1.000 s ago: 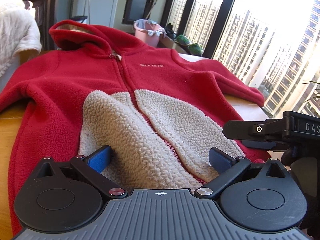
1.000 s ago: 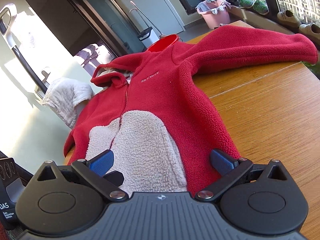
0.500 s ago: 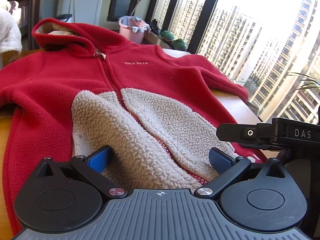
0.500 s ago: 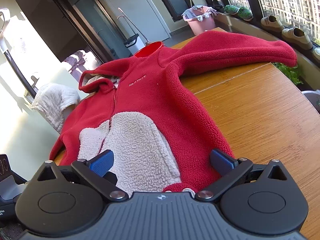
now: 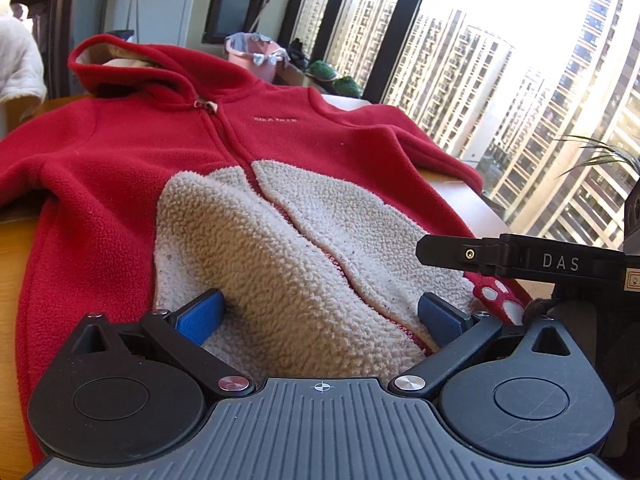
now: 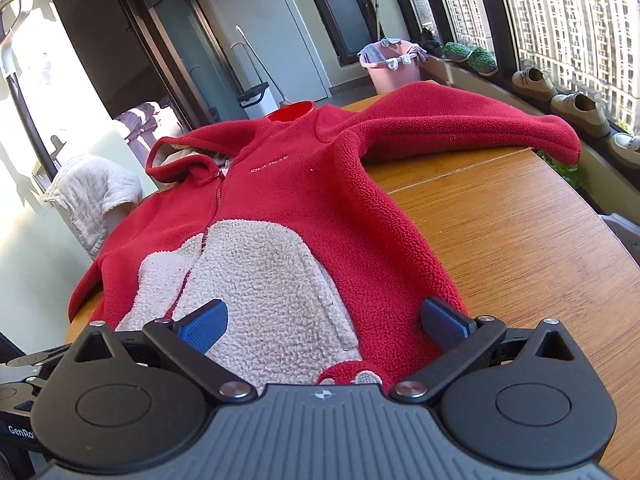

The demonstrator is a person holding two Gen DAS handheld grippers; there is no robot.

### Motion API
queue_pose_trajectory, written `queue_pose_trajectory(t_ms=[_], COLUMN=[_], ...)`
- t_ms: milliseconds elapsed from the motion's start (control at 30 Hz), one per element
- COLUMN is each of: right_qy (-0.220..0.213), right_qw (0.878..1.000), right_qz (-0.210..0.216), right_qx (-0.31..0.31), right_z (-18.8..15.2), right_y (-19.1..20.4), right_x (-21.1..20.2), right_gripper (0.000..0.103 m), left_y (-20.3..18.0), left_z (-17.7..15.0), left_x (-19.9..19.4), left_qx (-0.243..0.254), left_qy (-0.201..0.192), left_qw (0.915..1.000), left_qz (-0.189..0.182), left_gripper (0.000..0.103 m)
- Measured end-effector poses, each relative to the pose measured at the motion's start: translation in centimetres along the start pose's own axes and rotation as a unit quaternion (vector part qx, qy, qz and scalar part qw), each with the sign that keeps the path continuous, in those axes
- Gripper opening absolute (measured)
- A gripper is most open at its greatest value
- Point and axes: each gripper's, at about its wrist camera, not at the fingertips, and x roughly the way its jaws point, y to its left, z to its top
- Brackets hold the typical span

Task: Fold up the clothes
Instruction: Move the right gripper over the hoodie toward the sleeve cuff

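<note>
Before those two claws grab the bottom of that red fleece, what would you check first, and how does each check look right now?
1. Left gripper open: ok, blue pads wide apart.
2. Right gripper open: ok.
3. Both at the hem of the red hooded fleece: ok, cream panel lies between each pair of fingers.
4. Garment lying flat, zipped: ok.
5. Right sleeve fully on the wooden table: not ok, cuff reaches the edge.
6. Fingers under the fabric: cannot tell.

Red fleece hoodie (image 5: pixel 132 168) — flat, sleeves spread.
</note>
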Motion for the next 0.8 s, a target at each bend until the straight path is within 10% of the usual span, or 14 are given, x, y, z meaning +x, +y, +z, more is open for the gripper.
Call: queue_pose_trajectory(t_ms=[800], right_qy=[-0.017], right_qw=[0.997], right_qz=[0.017], right_qx=[-0.067], right_z=[-1.0], right_y=[0.2], right_x=[-0.2], right_gripper=[0.103], left_y=[-0.8], left_z=[-0.4], left_x=[-0.3], left_qx=[-0.003], left_qy=[0.001], left_qw=[0.9997], left_qz=[0.024], left_gripper=[0.103])
